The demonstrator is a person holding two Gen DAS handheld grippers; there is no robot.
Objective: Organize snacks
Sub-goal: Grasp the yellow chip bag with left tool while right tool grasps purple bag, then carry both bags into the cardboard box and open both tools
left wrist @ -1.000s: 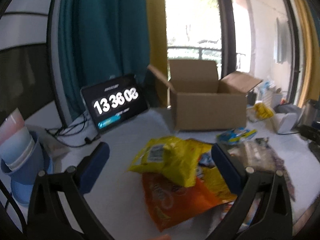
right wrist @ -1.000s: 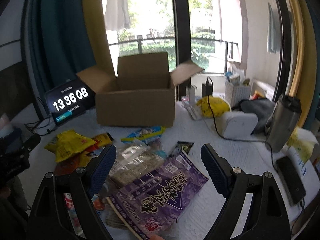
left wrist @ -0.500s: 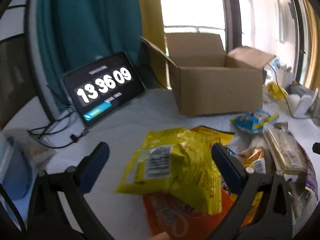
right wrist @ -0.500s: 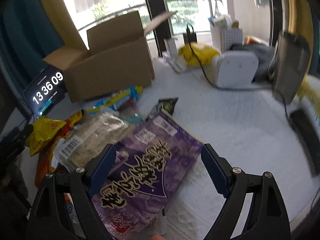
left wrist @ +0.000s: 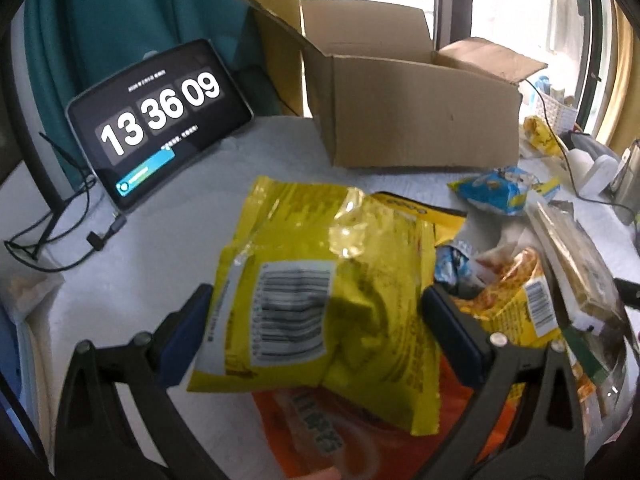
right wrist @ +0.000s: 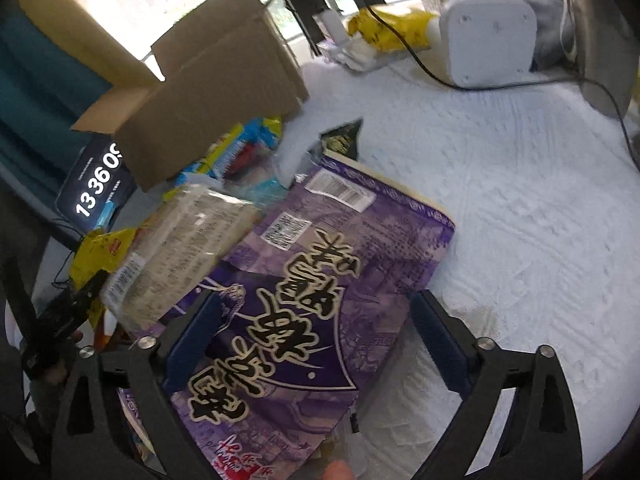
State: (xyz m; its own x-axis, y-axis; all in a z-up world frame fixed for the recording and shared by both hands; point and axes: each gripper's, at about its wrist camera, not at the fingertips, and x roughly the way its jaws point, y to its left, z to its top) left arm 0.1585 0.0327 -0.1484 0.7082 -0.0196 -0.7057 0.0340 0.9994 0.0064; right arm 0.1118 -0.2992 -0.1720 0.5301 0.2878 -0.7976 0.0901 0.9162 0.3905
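Observation:
A yellow snack bag (left wrist: 320,292) with a barcode lies on top of an orange bag (left wrist: 320,432) in the snack pile. My left gripper (left wrist: 316,344) is open, its blue pads either side of the yellow bag's near end. A large purple snack bag (right wrist: 304,296) with big characters lies on the white table. My right gripper (right wrist: 316,344) is open and straddles its near half. An open cardboard box (left wrist: 408,112) stands behind the pile; it also shows in the right wrist view (right wrist: 208,92).
A tablet clock (left wrist: 160,120) with cables leans at the back left. A blue packet (left wrist: 500,190), noodle packs (left wrist: 516,300) and a clear cracker pack (right wrist: 180,256) lie in the pile. A white device (right wrist: 488,36) with a cable and a metal flask stand at the right.
Both grippers have moved forward and down onto the pile. The left now brackets the yellow bag; the right now brackets the purple bag. Both stay open.

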